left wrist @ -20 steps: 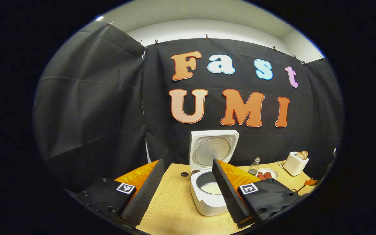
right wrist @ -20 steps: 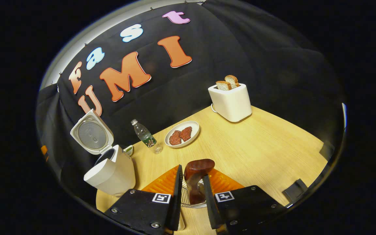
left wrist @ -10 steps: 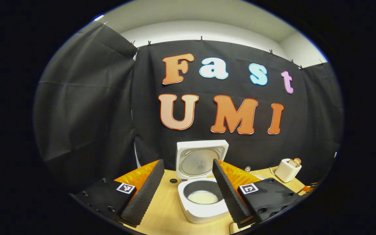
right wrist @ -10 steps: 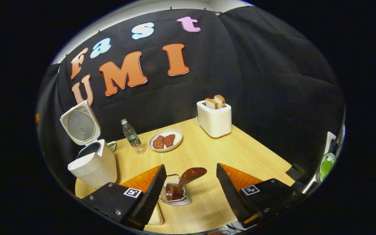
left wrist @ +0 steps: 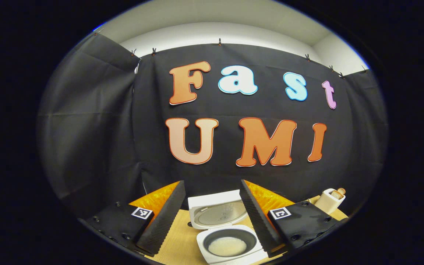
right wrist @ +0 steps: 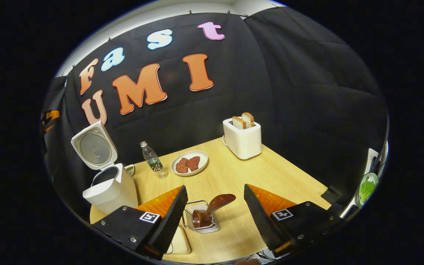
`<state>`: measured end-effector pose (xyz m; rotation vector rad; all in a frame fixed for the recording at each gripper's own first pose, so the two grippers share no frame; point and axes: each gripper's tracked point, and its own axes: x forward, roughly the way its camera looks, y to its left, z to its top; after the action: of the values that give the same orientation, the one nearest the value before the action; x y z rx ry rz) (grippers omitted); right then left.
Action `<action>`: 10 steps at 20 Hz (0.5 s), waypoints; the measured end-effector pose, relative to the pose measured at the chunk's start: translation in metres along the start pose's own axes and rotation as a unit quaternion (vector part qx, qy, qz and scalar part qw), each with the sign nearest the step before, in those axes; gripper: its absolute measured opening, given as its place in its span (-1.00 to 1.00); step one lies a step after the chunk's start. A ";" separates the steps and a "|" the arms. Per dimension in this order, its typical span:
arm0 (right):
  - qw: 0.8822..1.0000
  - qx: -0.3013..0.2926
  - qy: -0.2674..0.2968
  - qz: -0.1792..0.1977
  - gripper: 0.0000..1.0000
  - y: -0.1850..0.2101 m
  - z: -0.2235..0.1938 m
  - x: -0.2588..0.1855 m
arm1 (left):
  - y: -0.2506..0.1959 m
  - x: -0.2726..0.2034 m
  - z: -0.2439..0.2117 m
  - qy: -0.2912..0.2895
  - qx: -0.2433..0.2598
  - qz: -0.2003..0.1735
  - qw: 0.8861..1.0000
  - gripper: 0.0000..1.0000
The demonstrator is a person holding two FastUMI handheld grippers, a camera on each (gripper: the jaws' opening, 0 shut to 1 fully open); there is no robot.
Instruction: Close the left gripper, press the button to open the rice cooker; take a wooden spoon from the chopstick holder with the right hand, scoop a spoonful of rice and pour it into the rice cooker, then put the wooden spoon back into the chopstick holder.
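The white rice cooker [left wrist: 230, 250] stands open, its lid [left wrist: 217, 213] tipped back and white rice [left wrist: 228, 246] in the dark pot. My left gripper [left wrist: 212, 184] hangs open above and in front of it, holding nothing. In the right gripper view the cooker [right wrist: 112, 189] stands at the left of the wooden table [right wrist: 282, 176]. The dark brown wooden spoon [right wrist: 220, 201] leans in the wire chopstick holder [right wrist: 189, 218]. My right gripper [right wrist: 215, 189] is open, drawn back from the spoon, and its fingers do not touch it.
A water bottle [right wrist: 153, 162], a plate of meat [right wrist: 189, 163] and a white toaster [right wrist: 242, 139] with bread stand along the back. A small bowl [right wrist: 130, 169] sits by the cooker. A pale container [right wrist: 180, 244] lies partly hidden behind my right gripper's left finger.
The right gripper opened, let go of the spoon in the holder and pulled back. The left gripper's view tilted up, so the cooker slid lower between its fingers.
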<state>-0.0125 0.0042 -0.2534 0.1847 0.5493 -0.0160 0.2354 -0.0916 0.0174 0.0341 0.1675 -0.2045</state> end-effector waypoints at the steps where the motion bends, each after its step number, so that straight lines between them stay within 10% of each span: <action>1: 1.000 0.003 0.001 -0.003 0.89 -0.002 0.001 -0.001 | -0.006 0.019 -0.001 0.008 -0.012 -0.011 1.000 1.00; 10: 0.999 0.006 -0.010 -0.039 0.89 -0.015 0.025 0.001 | 0.001 0.152 -0.065 0.090 -0.041 -0.006 0.995 1.00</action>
<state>0.0002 -0.0154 -0.2349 0.1742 0.5367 -0.0975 0.3716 -0.1179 -0.0727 -0.0304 0.3554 -0.2060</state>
